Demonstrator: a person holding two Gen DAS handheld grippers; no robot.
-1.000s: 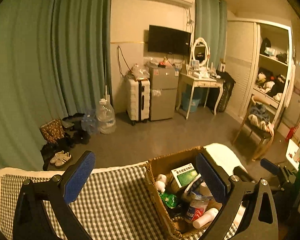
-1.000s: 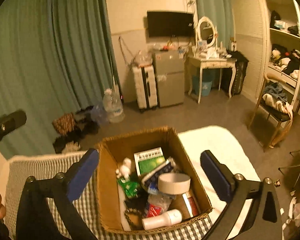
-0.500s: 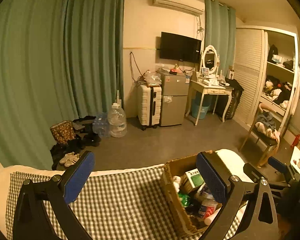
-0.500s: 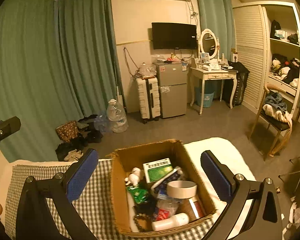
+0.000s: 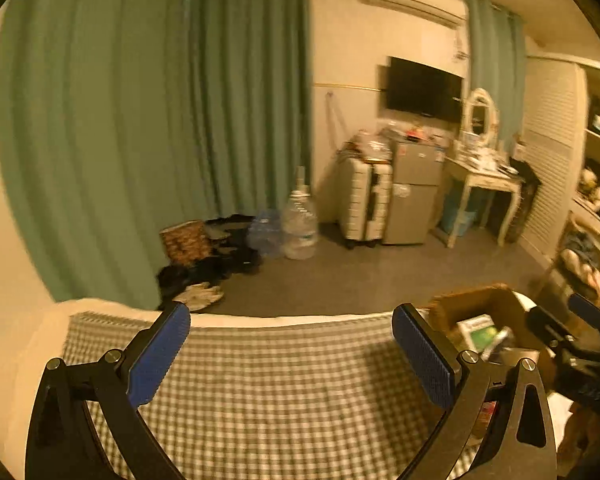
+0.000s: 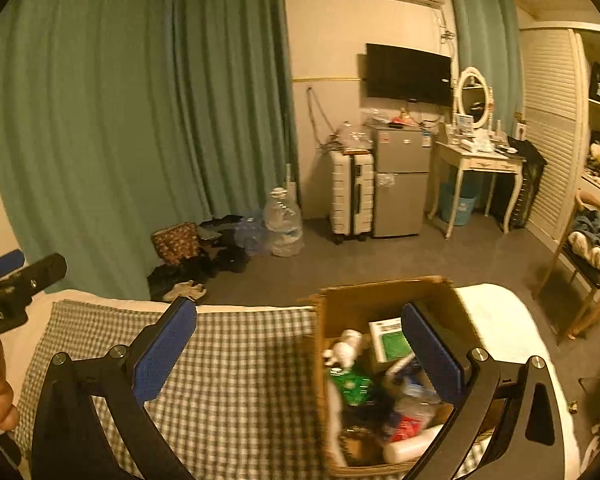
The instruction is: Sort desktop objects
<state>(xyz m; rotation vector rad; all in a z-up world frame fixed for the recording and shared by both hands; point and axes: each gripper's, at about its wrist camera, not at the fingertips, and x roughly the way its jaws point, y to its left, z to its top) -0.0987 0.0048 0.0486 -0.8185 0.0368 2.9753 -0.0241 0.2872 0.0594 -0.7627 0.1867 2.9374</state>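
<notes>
The left gripper point(image 5: 290, 354) hangs jaws apart and empty over bare checked cloth point(image 5: 280, 392), the box point(image 6: 380, 304) off past its right jaw, while the right gripper point(image 6: 300, 354), likewise apart, frames the box's clutter behind its right jaw, probably lining up a pick.

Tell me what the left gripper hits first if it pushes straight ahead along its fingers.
Most likely the checkered cloth: the left gripper is open and empty, aimed low over bare cloth, with the cardboard box off to its right. Depth is uncertain.

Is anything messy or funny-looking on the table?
Yes. The cardboard box is crammed with a jumble of things piled crookedly, like the green packet leaning on its side. The checked cloth beside it is bare.
</notes>
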